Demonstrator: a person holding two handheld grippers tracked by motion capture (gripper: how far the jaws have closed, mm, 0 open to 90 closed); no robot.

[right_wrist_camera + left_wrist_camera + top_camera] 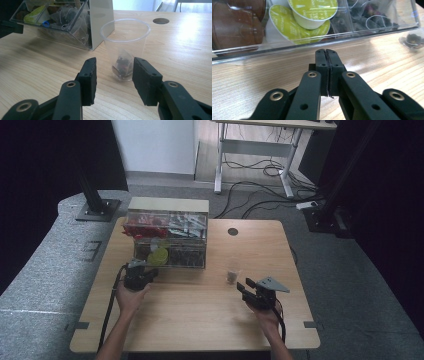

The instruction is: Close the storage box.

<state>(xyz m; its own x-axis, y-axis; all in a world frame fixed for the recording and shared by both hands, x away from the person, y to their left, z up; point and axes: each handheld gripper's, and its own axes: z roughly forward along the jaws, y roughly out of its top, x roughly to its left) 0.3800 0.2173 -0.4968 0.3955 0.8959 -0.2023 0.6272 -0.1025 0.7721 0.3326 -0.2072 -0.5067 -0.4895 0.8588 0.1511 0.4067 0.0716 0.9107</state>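
A clear plastic cup stands on the wooden table with a tea bag in its bottom. My right gripper is open just short of the cup; its pads do not touch it. In the high view the right gripper lies low at the right. A clear organizer box holds green capsules, brown capsules and tea bags. My left gripper is shut with nothing in it, right in front of the box's open front tray. From above, the left gripper sits at the box's left front corner.
A round cable hole is in the table behind the cup. The cup's base shows at the right of the left gripper view. A black post base stands off the table's far left; a desk with cables is beyond.
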